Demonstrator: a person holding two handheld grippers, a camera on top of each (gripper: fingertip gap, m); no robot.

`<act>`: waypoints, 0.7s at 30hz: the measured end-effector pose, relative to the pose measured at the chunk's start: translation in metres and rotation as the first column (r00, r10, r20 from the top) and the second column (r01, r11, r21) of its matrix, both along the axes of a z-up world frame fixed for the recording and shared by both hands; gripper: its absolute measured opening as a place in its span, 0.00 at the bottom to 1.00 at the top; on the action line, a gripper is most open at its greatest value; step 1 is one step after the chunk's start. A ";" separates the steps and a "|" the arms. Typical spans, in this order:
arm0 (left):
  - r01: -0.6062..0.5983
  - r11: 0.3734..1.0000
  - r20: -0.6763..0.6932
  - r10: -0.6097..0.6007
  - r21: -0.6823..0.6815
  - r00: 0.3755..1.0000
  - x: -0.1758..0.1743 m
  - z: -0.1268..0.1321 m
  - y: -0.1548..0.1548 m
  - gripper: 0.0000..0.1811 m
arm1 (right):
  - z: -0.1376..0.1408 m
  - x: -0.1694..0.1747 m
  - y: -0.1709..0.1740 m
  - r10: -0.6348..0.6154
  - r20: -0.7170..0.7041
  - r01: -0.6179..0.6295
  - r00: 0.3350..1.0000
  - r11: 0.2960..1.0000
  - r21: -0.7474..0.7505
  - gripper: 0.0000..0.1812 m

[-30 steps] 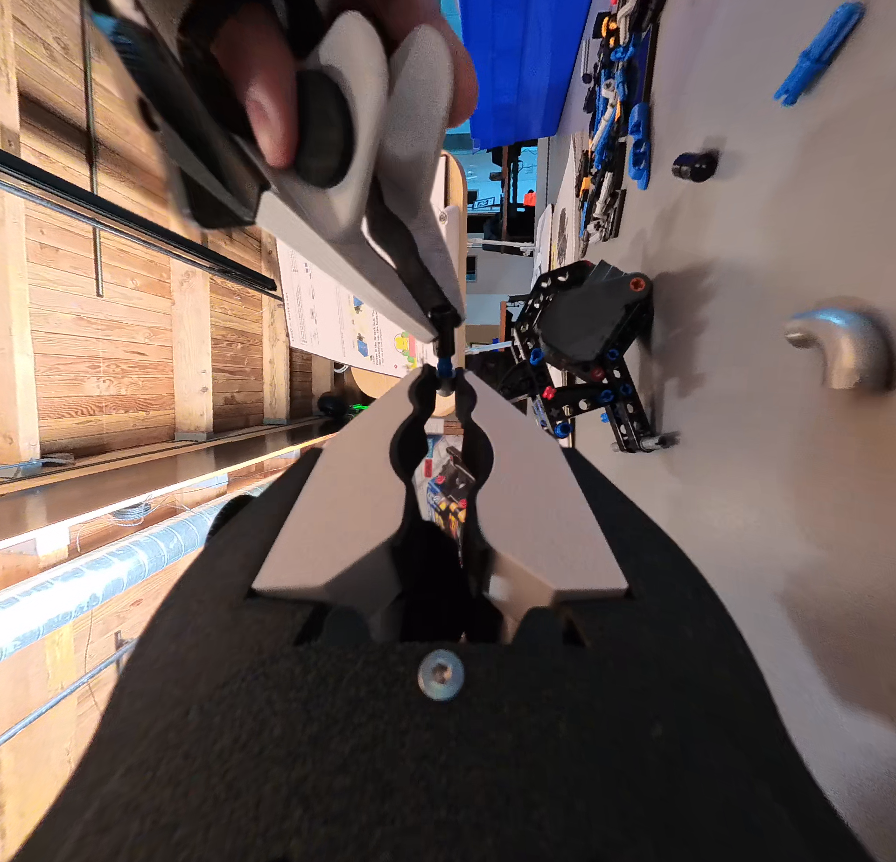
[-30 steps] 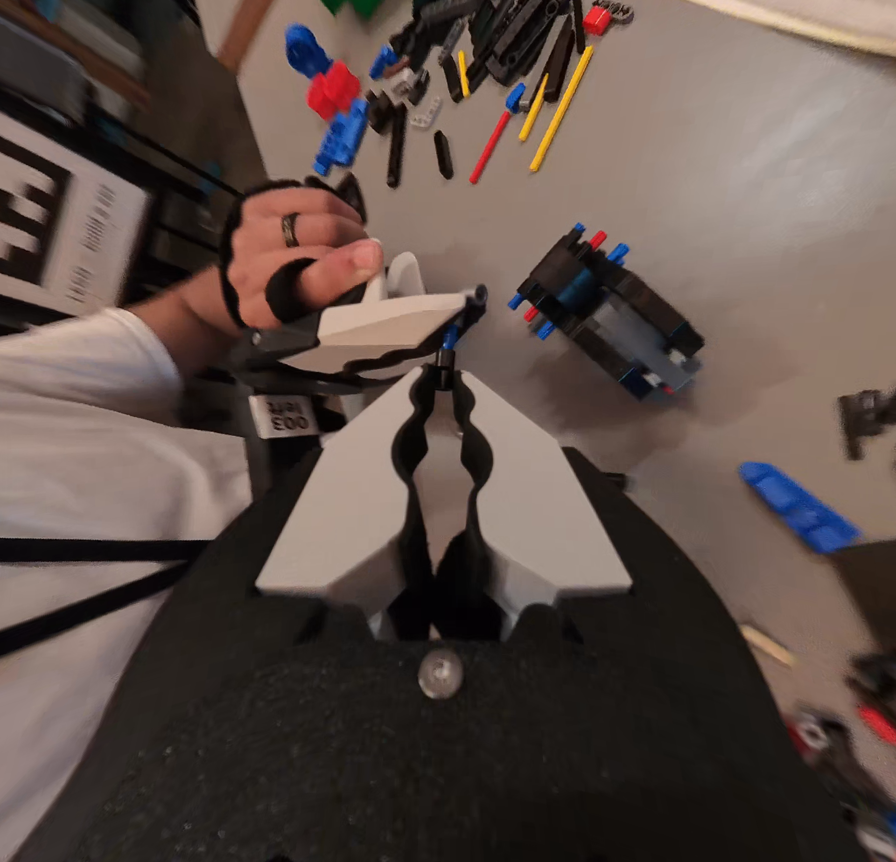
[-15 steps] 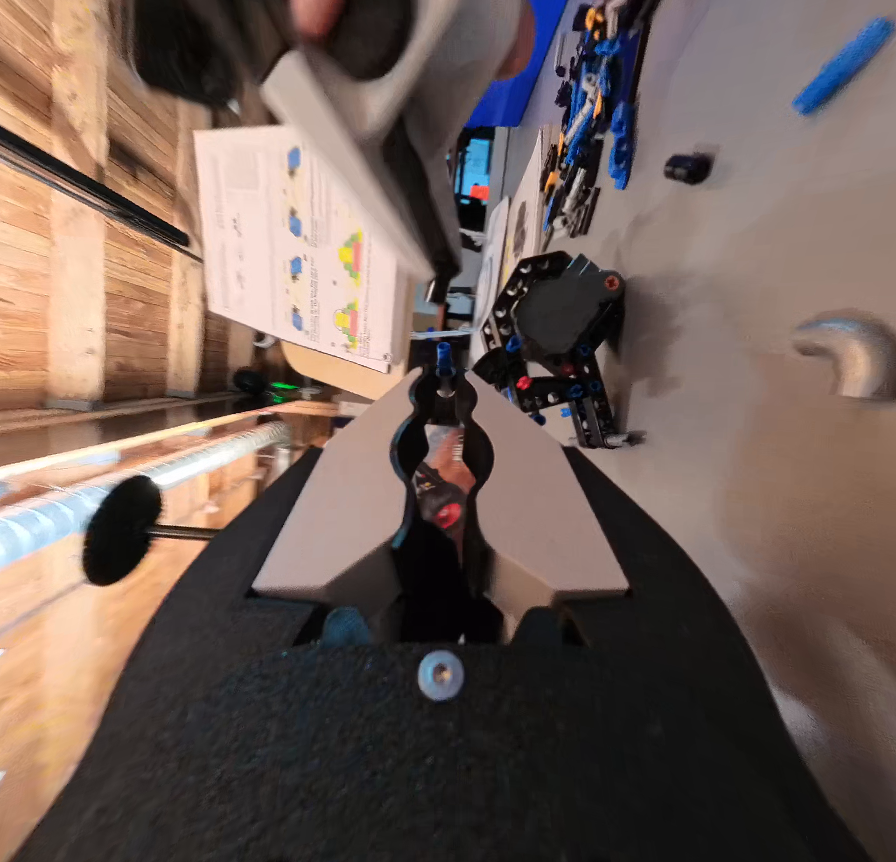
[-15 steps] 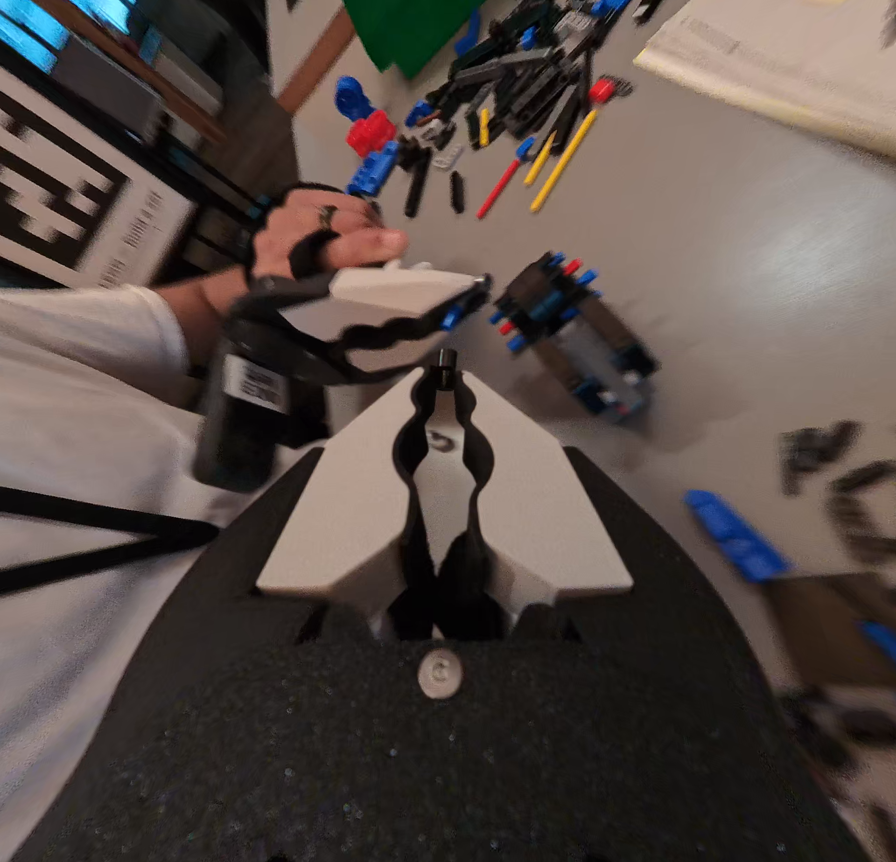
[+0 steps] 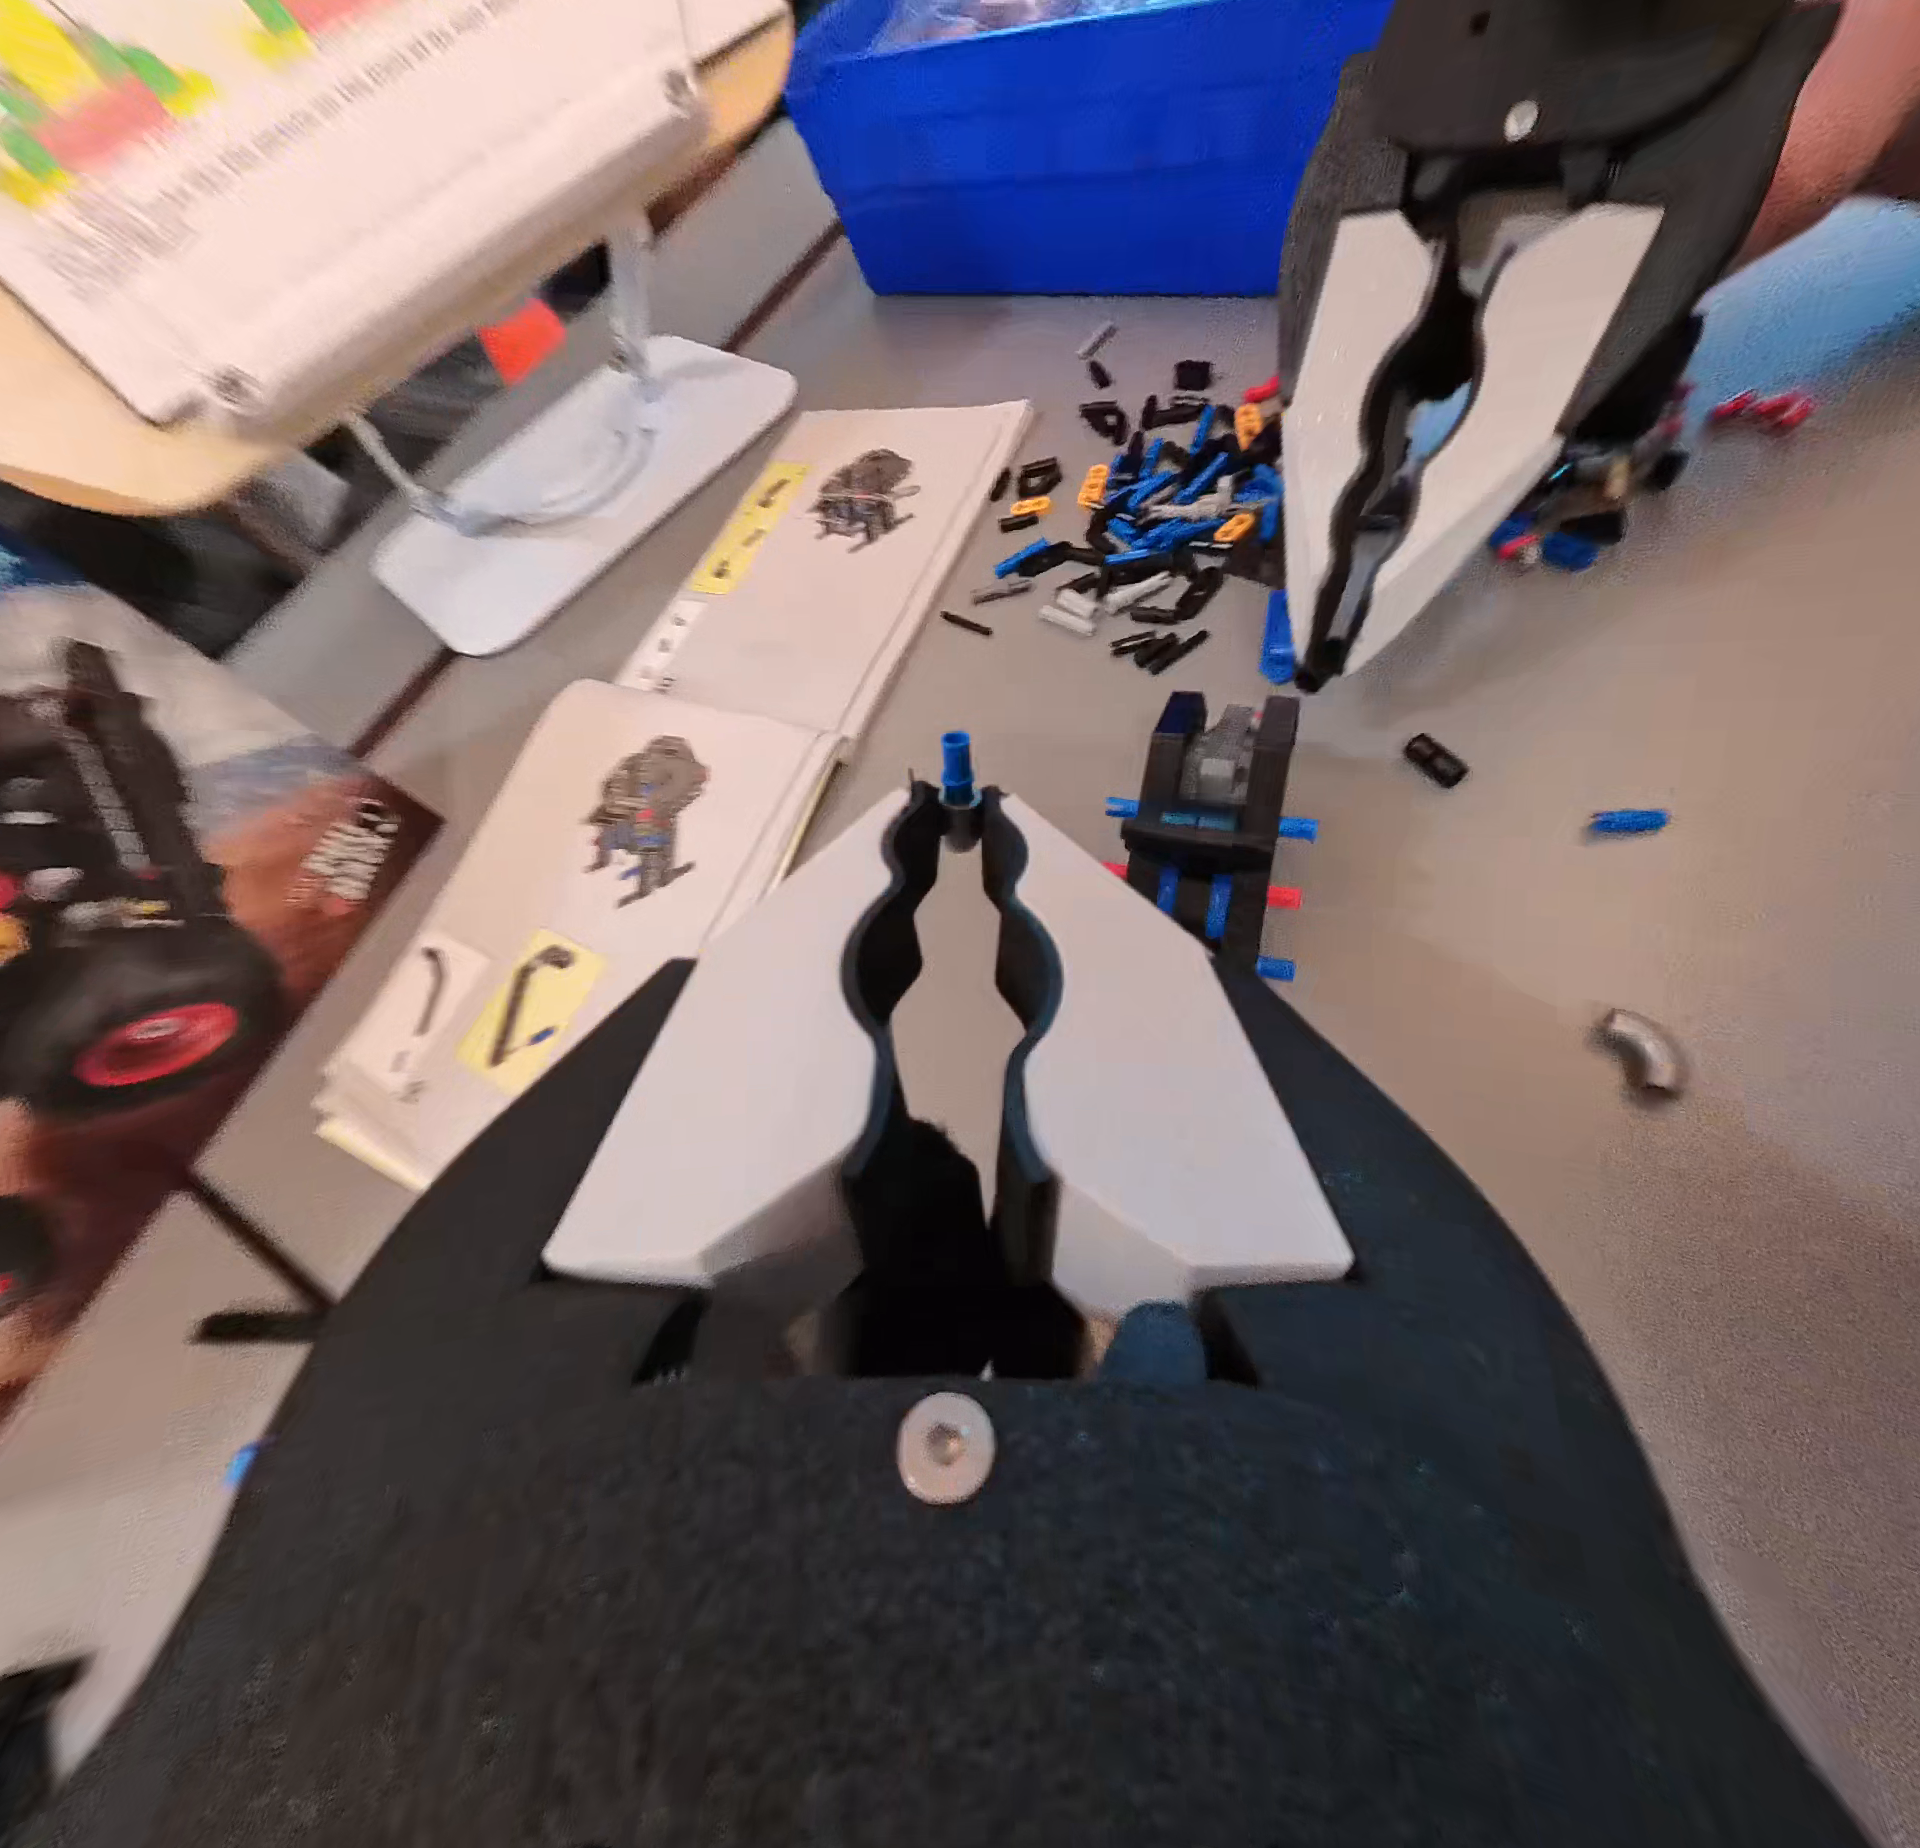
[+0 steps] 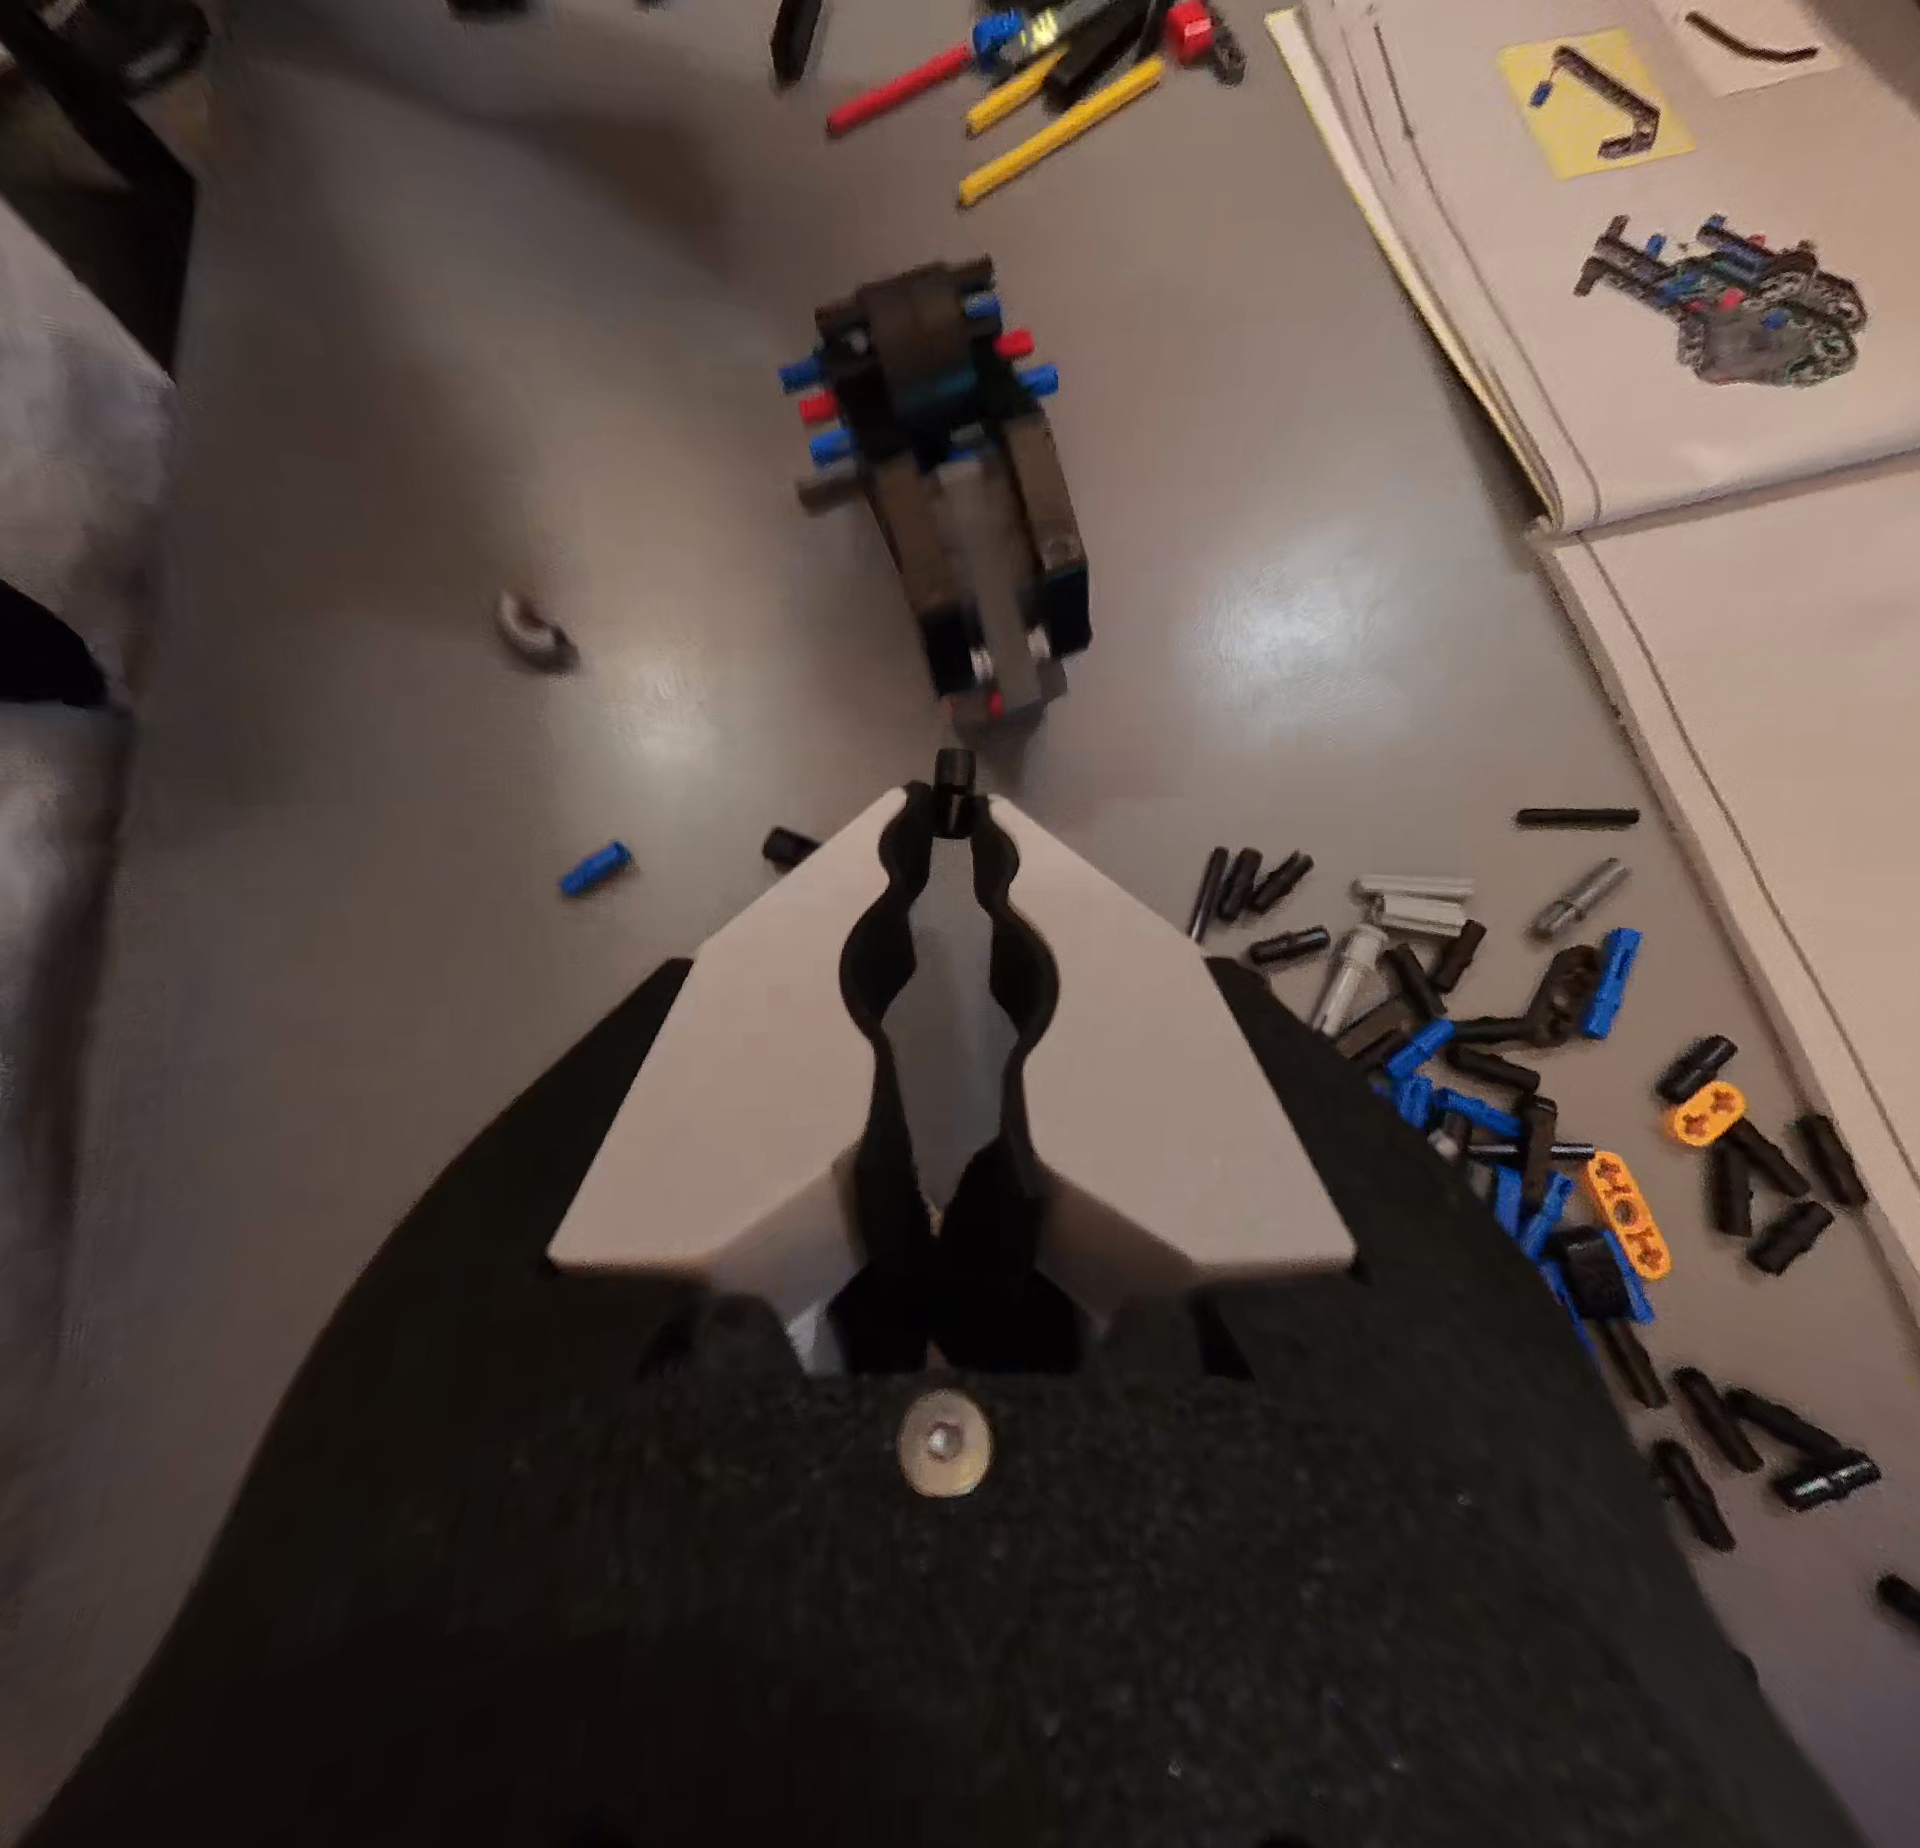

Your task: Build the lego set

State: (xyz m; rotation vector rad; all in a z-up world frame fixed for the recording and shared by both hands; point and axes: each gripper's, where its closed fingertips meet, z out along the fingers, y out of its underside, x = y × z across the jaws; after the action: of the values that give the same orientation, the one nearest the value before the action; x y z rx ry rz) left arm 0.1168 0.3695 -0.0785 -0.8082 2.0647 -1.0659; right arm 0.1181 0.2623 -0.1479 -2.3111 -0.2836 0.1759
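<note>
My left gripper (image 5: 954,801) is shut on a small blue pin (image 5: 955,762) that sticks out past its tips, held above the grey table. My right gripper (image 6: 951,799) is shut on a small black pin (image 6: 952,772); it also shows in the left wrist view (image 5: 1317,671), pointing down at the far right. The partly built black model with blue and red pins (image 5: 1210,822) stands on the table between the two grippers; in the right wrist view the model (image 6: 951,479) lies just beyond my right tips.
An open instruction booklet (image 5: 727,759) lies left of the model. A pile of loose black, blue and orange parts (image 5: 1143,531) lies behind it, before a blue bin (image 5: 1060,136). A silver elbow piece (image 5: 1640,1052) and a loose blue pin (image 5: 1626,822) lie at the right. A stand holding a sheet (image 5: 582,427) and the set's box (image 5: 135,915) are left. The left gripper's tips are roughly 12 centimeters from the right gripper's. From the right gripper's tips to the silver elbow piece (image 5: 1640,1052) is close to 11 centimeters. The right camera catches it too, in the right wrist view (image 6: 532,614).
The two grippers were tip to tip, pin against pin; they have pulled apart. The left turned to face down over the table, and the right swung over the model.
</note>
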 end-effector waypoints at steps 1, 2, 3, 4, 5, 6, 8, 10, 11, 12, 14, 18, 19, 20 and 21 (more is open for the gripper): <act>0.010 0.999 -0.025 -0.011 -0.045 1.000 0.005 0.000 -0.001 0.03 | -0.005 0.002 -0.003 -0.002 0.009 0.003 1.000 1.000 -0.018 0.04; 0.012 0.995 -0.033 -0.015 -0.095 0.999 0.012 0.003 0.000 0.03 | -0.009 0.001 -0.006 0.006 -0.016 -0.006 1.000 0.999 -0.048 0.04; 0.025 0.989 -0.055 -0.034 -0.146 0.998 0.016 0.004 -0.002 0.03 | -0.010 -0.004 -0.008 0.022 -0.068 -0.027 0.997 0.998 -0.060 0.04; 0.051 0.979 -0.086 -0.069 -0.198 0.994 0.018 0.004 -0.006 0.03 | -0.009 -0.010 -0.009 0.043 -0.120 -0.051 0.992 0.997 -0.059 0.04; 0.066 0.967 -0.108 -0.095 -0.245 0.990 0.021 0.005 -0.009 0.03 | -0.010 -0.014 -0.011 0.073 -0.141 -0.082 0.987 0.995 -0.059 0.04; 0.072 0.956 -0.119 -0.110 -0.283 0.987 0.023 0.005 -0.010 0.03 | -0.013 -0.013 -0.012 0.079 -0.116 -0.087 0.990 0.994 -0.064 0.04; 0.091 0.933 -0.153 -0.153 -0.349 0.976 0.022 0.003 -0.015 0.03 | -0.019 -0.007 -0.012 0.073 -0.047 -0.077 0.996 0.994 -0.073 0.04; 0.103 0.912 -0.166 -0.182 -0.397 0.969 0.019 0.002 -0.019 0.03 | -0.024 -0.008 -0.012 0.087 -0.022 -0.088 0.996 0.992 -0.087 0.04; 0.115 0.902 -0.167 -0.200 -0.417 0.965 0.017 0.002 -0.021 0.03 | -0.027 -0.005 -0.012 0.078 0.000 -0.077 0.997 0.992 -0.099 0.04; 0.125 0.889 -0.165 -0.217 -0.440 0.962 0.015 0.003 -0.024 0.03 | -0.026 -0.006 -0.012 0.081 -0.003 -0.081 0.997 0.992 -0.094 0.04; 0.141 0.860 -0.158 -0.247 -0.491 0.956 0.012 0.006 -0.028 0.03 | -0.027 -0.004 -0.012 0.065 -0.008 -0.066 0.998 0.992 -0.104 0.04; 0.140 0.836 -0.155 -0.258 -0.531 0.954 0.010 0.007 -0.031 0.03 | -0.027 0.001 -0.010 0.040 0.018 -0.038 0.999 0.994 -0.099 0.07; 0.137 0.829 -0.157 -0.260 -0.542 0.953 0.010 0.007 -0.031 0.03 | -0.027 0.002 -0.010 0.037 0.020 -0.035 0.999 0.995 -0.096 0.07; 0.137 0.819 -0.161 -0.268 -0.557 0.950 0.009 0.007 -0.031 0.03 | -0.026 0.000 -0.009 0.041 0.008 -0.040 0.999 0.995 -0.091 0.08; 0.139 0.809 -0.160 -0.276 -0.571 0.948 0.008 0.008 -0.031 0.03 | -0.023 -0.002 -0.008 0.044 -0.011 -0.045 0.999 0.996 -0.078 0.09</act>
State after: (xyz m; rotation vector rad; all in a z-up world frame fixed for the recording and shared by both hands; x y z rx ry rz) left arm 0.1252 0.3384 -0.0706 -1.0434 2.0908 -1.8280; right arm 0.1157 0.2544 -0.1712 -2.3823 -0.3291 0.2237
